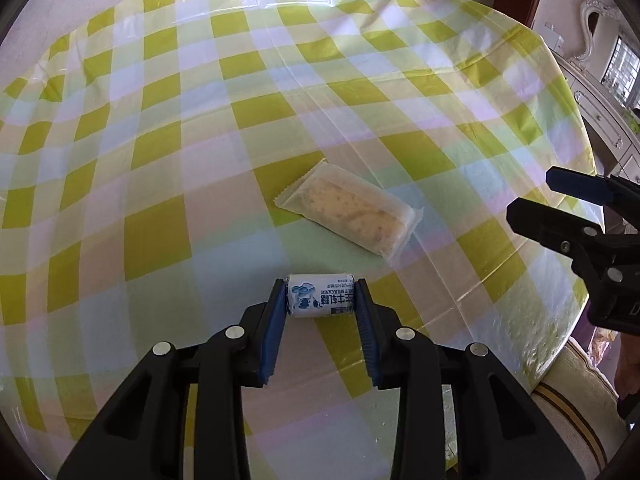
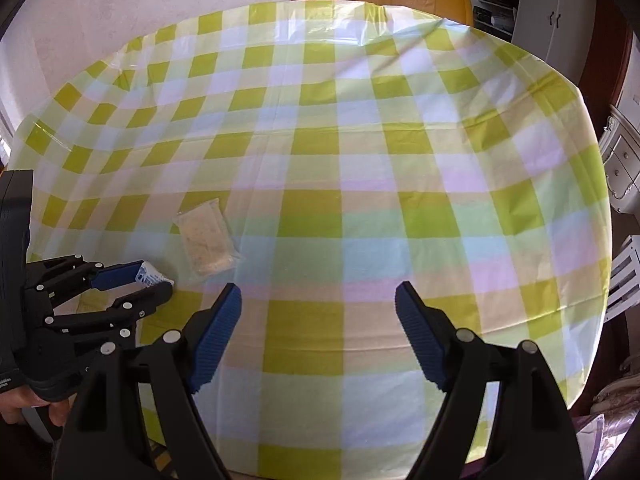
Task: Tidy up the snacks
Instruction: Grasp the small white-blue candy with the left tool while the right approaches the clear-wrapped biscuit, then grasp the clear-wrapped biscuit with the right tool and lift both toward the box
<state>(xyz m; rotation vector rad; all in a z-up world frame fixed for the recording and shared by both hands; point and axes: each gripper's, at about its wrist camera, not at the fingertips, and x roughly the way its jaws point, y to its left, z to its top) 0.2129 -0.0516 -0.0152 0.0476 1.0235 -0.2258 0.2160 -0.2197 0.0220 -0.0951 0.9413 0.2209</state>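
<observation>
Milk candy (image 1: 320, 296) on checked tablecloth (image 1: 160, 160), pinched end-to-end by left gripper (image 1: 322, 298) — pads seemingly touching. Lift straight, gently. Wrapped biscuit (image 1: 348, 216) lies at one o'clock. Right gripper (image 2: 318, 308) spread, empty.

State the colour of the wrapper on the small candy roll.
White with blue print, on the candy roll; clearest in the left wrist view.

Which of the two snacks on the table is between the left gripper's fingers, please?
The small white milk candy; the longer clear-wrapped biscuit lies untouched beyond it.
</observation>
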